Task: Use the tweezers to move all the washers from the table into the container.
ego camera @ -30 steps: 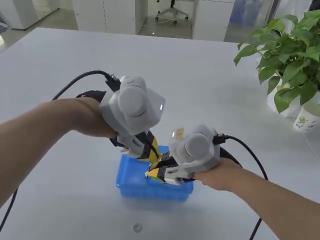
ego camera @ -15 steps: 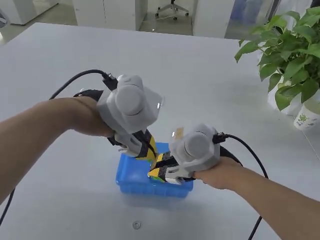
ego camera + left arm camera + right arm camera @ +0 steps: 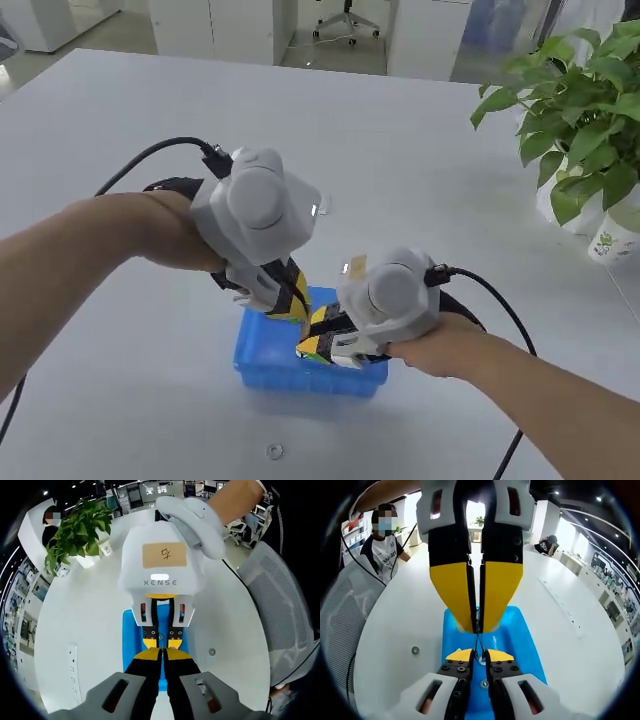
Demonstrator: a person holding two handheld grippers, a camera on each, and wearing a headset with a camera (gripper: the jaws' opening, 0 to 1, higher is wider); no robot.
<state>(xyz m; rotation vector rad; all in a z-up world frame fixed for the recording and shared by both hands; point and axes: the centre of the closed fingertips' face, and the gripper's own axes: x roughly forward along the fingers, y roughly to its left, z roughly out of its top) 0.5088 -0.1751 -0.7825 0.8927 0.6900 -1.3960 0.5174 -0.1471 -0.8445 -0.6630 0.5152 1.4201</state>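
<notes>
Little has shifted: my left gripper [image 3: 161,652] stays with jaws shut on the tweezers [image 3: 479,642], my right gripper [image 3: 480,656] pinching their tips over the blue container [image 3: 265,372]; one washer [image 3: 273,452] waits on the table [image 3: 120,400], on my near side of it, leftward

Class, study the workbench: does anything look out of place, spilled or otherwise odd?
One loose washer lies on the table, outside the blue container, where another washer already sits. Nothing looks spilled or damaged.
</notes>
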